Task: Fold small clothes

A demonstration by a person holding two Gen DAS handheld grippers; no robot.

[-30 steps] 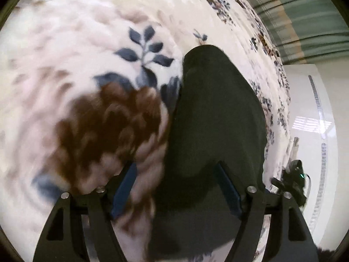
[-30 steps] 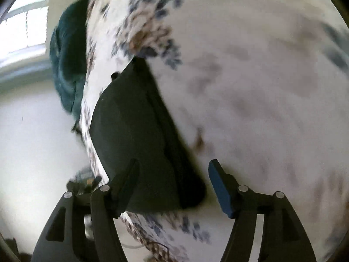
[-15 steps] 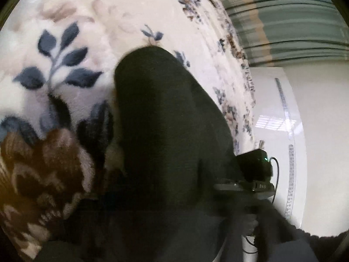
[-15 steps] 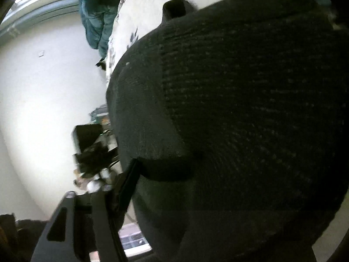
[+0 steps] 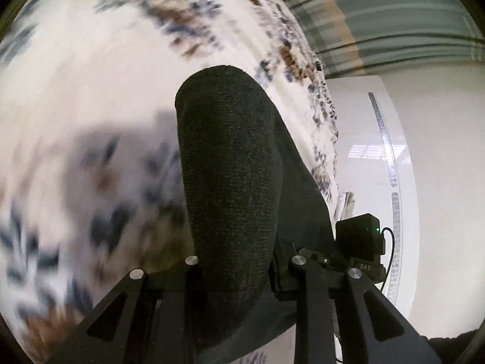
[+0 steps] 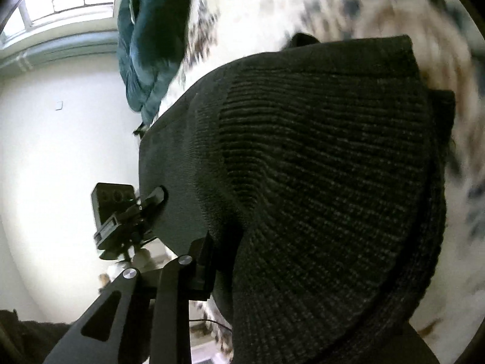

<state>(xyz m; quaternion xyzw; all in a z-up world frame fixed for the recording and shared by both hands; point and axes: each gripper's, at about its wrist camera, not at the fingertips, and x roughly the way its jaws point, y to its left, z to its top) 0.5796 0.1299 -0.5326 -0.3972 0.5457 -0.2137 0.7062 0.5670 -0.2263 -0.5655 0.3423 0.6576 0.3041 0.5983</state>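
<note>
A dark ribbed knit garment [image 5: 230, 163] hangs over the floral blanket [image 5: 91, 69]. My left gripper [image 5: 239, 261] is shut on its near edge, with the cloth draped between and over the jaws. In the right wrist view the same garment [image 6: 318, 166] fills most of the frame. My right gripper [image 6: 242, 257] is shut on it; only the left finger [image 6: 203, 261] shows, the other is hidden under the cloth. The left gripper [image 6: 151, 200] shows there too, pinching the garment's far edge.
A teal garment [image 6: 151, 39] lies at the far end of the floral blanket [image 6: 303, 0]. A white wall [image 6: 60, 151] and a window are to the left. The other gripper's body [image 5: 360, 242] sits at the bed edge, beside a white panel [image 5: 379, 157].
Both grippers were open over the flat garment; they have closed on its edge and lifted it off the blanket, so the cloth now hangs in front of both cameras.
</note>
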